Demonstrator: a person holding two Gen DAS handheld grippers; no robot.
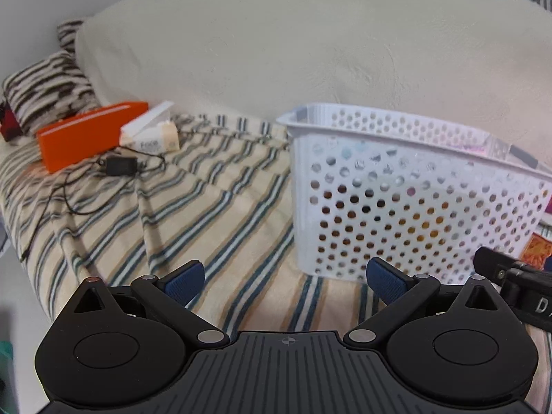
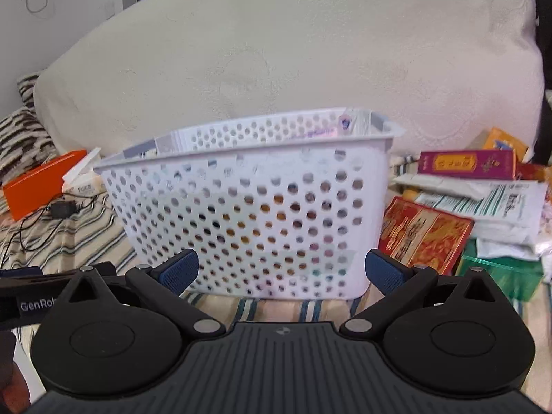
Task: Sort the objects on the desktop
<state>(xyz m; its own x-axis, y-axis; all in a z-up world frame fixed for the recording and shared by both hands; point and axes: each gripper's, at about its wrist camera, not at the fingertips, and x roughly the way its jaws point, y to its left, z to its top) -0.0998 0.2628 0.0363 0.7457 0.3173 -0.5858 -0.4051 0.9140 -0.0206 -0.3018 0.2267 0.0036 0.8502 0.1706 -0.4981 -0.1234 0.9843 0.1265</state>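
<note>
A white perforated basket (image 1: 396, 186) stands on a striped cloth and holds several items, dimly seen through its holes; it also shows in the right wrist view (image 2: 252, 203). My left gripper (image 1: 284, 281) is open and empty, low over the cloth, left of the basket. My right gripper (image 2: 281, 270) is open and empty just in front of the basket's near wall. An orange box (image 1: 86, 134), a white tissue pack (image 1: 151, 134) and a black charger with its cable (image 1: 120, 165) lie at the far left.
A pile at the basket's right holds a red and gold box (image 2: 424, 234), a maroon box (image 2: 465, 164), white packets (image 2: 496, 203) and a green box (image 2: 500, 272). A big cream cushion (image 2: 276, 51) rises behind. A striped pillow (image 1: 45, 93) lies far left.
</note>
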